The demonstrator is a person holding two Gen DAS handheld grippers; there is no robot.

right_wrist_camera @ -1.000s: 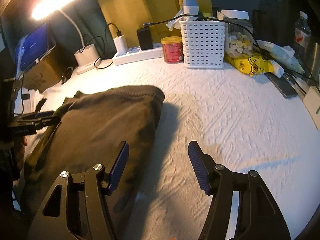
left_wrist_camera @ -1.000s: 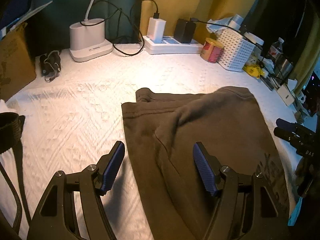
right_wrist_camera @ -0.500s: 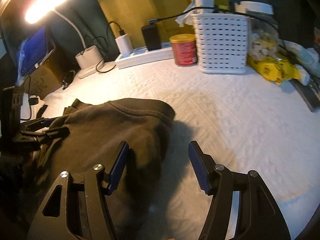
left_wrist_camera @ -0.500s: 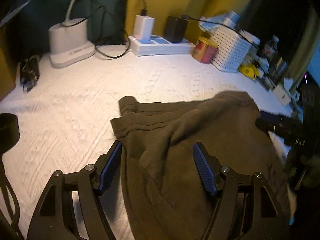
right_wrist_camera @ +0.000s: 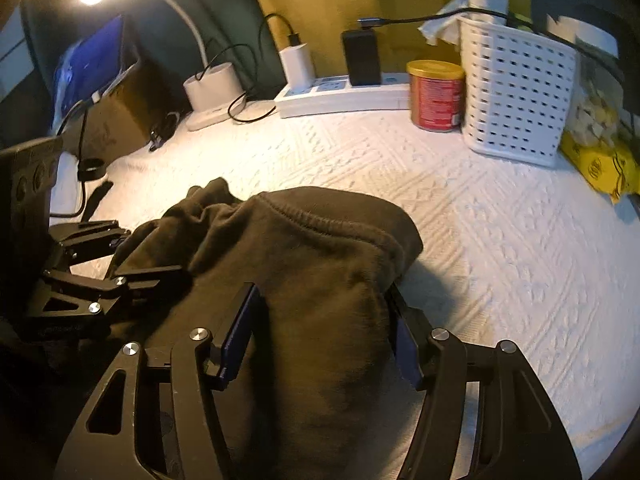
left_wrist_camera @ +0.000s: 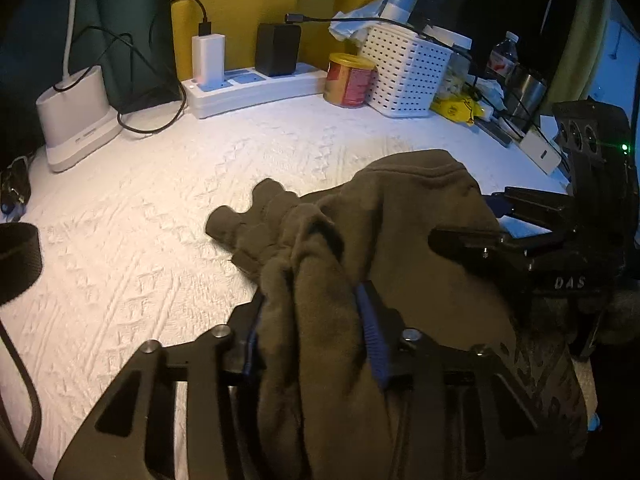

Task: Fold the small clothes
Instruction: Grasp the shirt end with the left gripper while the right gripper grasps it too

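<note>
A dark olive garment (left_wrist_camera: 404, 208) lies bunched on the white textured cloth (left_wrist_camera: 132, 240) that covers the table. My left gripper (left_wrist_camera: 314, 336) is closing on the garment's near left edge. A thick fold stands gathered between its blue pads (left_wrist_camera: 372, 340), which press on it. In the right wrist view the garment (right_wrist_camera: 320, 232) humps up between the fingers of my right gripper (right_wrist_camera: 324, 336). Those jaws stand wide and straddle the garment's right edge without squeezing it. Each gripper shows in the other's view: the right gripper (left_wrist_camera: 520, 240) and the left gripper (right_wrist_camera: 100, 272).
Along the back stand a white lamp base (left_wrist_camera: 76, 120), a power strip (left_wrist_camera: 256, 88) with chargers and cables, a red can (left_wrist_camera: 350, 80) and a white basket (left_wrist_camera: 404, 68). A yellow packet (left_wrist_camera: 456, 108) lies right, a cardboard box (right_wrist_camera: 116, 120) left.
Both grippers moved forward over the garment. The left jaws narrowed onto a gathered fold, and the flat cloth bunched up. The right jaws stayed wide and now straddle the garment's edge.
</note>
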